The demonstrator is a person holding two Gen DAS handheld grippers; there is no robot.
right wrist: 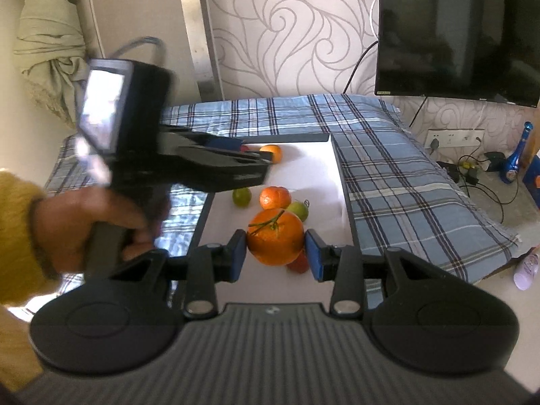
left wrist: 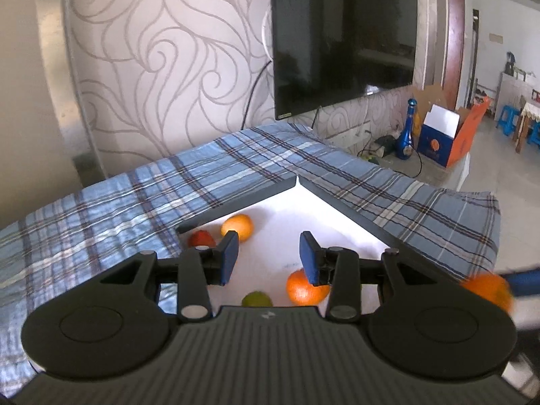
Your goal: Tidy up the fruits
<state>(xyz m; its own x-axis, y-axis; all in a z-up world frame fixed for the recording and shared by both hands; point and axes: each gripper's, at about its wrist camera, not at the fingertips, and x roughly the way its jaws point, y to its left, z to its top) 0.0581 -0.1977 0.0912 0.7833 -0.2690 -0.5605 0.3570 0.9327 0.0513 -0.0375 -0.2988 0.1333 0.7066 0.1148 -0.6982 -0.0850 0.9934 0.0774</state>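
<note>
My right gripper point(right wrist: 276, 253) is shut on a large orange point(right wrist: 275, 238) with a green stem, held above a white tray point(right wrist: 314, 175). On the tray lie a smaller orange point(right wrist: 275, 197), a green fruit point(right wrist: 241, 197), another green fruit point(right wrist: 298, 210), a red fruit point(right wrist: 299, 264) under the held orange, and an orange point(right wrist: 272, 152) at the far end. My left gripper point(left wrist: 268, 258) is open and empty above the tray point(left wrist: 287, 216), over an orange point(left wrist: 305, 287), a green fruit point(left wrist: 256, 299), a red fruit point(left wrist: 200, 239) and a far orange point(left wrist: 238, 226). The held orange shows blurred at right point(left wrist: 489, 290).
The tray lies on a blue plaid cloth point(left wrist: 135, 202) over a low surface. A wall-mounted TV point(left wrist: 341, 37) hangs behind. A blue bottle point(left wrist: 406, 131), a cardboard box point(left wrist: 445, 138) and cables point(right wrist: 472, 168) are on the floor at right. A tied curtain point(right wrist: 50, 44) hangs at left.
</note>
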